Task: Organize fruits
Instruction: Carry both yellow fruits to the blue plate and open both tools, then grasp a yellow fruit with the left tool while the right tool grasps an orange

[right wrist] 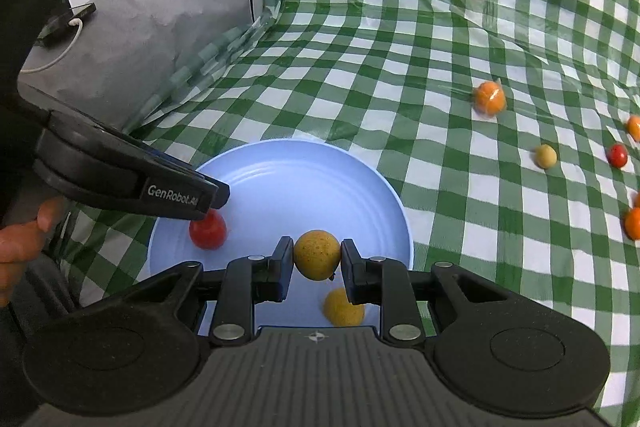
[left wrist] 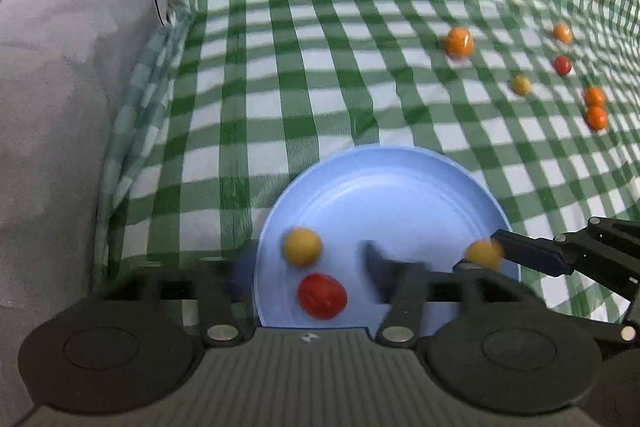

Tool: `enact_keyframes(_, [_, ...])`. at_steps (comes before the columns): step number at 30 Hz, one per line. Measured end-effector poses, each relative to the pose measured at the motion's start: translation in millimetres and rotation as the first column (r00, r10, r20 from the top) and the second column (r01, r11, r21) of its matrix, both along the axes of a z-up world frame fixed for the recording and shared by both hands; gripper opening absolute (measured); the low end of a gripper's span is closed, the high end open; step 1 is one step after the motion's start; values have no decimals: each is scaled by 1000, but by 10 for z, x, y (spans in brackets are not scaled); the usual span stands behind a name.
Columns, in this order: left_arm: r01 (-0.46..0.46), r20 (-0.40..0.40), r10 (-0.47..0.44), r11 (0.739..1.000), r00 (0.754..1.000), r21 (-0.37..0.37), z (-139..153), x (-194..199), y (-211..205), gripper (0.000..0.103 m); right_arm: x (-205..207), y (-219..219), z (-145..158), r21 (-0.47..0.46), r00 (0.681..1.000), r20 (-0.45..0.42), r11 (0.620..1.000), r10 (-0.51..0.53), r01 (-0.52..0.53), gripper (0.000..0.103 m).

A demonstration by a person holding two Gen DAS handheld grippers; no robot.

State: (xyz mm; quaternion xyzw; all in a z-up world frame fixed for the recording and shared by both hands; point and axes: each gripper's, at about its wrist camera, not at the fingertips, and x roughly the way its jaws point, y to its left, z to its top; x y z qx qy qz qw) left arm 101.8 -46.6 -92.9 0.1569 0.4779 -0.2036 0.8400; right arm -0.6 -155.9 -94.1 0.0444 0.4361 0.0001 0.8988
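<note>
A light blue plate lies on the green checked cloth. On it sit a red fruit and a yellow fruit. My right gripper is shut on another yellow fruit just above the plate; it shows at the plate's right rim in the left wrist view. My left gripper is open over the plate, its fingers blurred. It shows in the right wrist view above the red fruit.
Loose fruits lie on the cloth to the right: a large orange one, a pale yellow one, a red one and several small orange ones. A grey cushion stands at the left.
</note>
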Motion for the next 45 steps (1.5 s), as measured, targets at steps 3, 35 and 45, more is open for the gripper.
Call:
enact_keyframes(3, [5,59,-3,1000,998,-22,171,-134,72,102,-51,-9,101,-4,1000,6,1000,-15,15,60])
enact_keyframes(35, [-112,167,117,993,979,-41,1162,-1905,871,102,-1789,568,1209,-46,981,172,994,-93,102,102])
enact_keyframes(45, [-96,180,103,994,978,-46,1226,-1965,819,102,-1894,516,1301,-42,973,200,992,-111,122,102])
